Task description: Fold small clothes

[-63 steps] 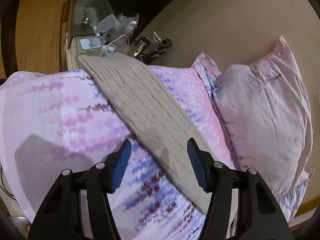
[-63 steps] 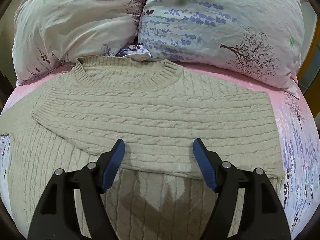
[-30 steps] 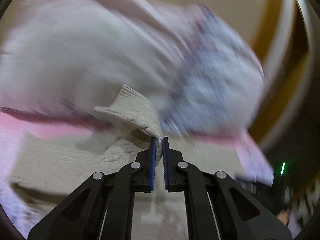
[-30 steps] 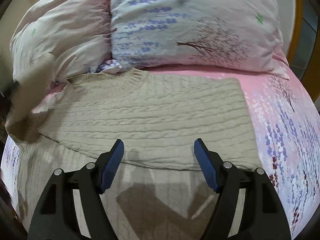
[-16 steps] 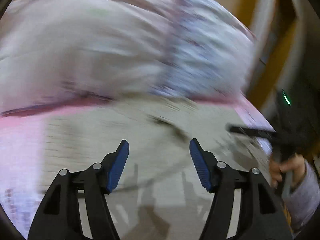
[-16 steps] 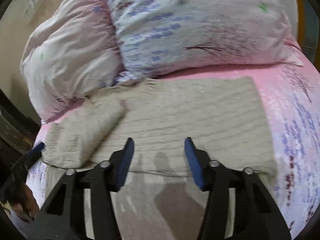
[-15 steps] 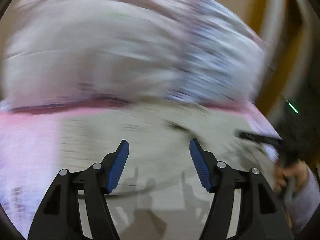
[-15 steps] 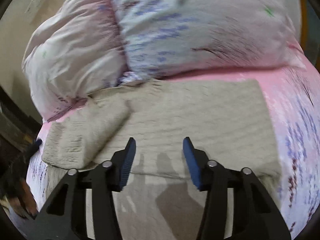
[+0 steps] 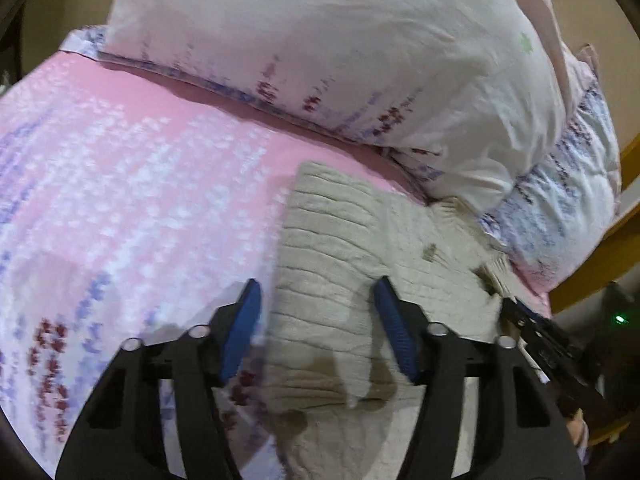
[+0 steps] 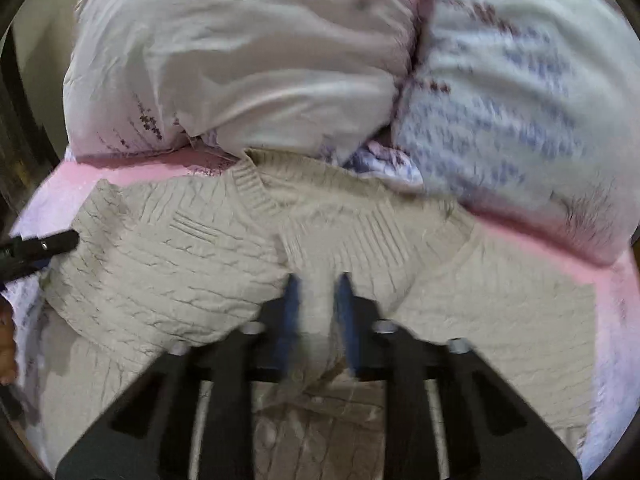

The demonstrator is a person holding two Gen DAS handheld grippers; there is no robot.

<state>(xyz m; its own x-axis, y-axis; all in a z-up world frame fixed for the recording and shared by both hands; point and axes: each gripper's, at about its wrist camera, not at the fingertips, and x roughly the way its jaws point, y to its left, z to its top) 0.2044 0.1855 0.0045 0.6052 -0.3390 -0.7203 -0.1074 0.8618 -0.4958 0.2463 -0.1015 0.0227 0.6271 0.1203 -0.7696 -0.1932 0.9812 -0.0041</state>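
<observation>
A beige cable-knit sweater [image 10: 168,272] lies on a pink floral bed [image 9: 132,184], its neckline close against two pillows [image 10: 248,52]. One sleeve is already folded across the chest.

My right tool [image 10: 318,312] has its blue pads drawn near together around a bunched ridge of knit just below the collar. It looks like a pinch on the sweater, though blur keeps me from seeing whether the pads truly press the cloth. My left tool [image 9: 316,328] hangs wide open over the sweater's left edge, gripping nothing.

I judge the step in hand to be lifting this gathered part to fold it over. To do it well, I should raise the cloth only enough to clear the layer beneath, carry it straight across, and keep the left tool ready to press down the body so it does not drag or skew.

The hem is cut off below both views. The second sleeve's position is hard to make out. The right view is smeared around the pads.
</observation>
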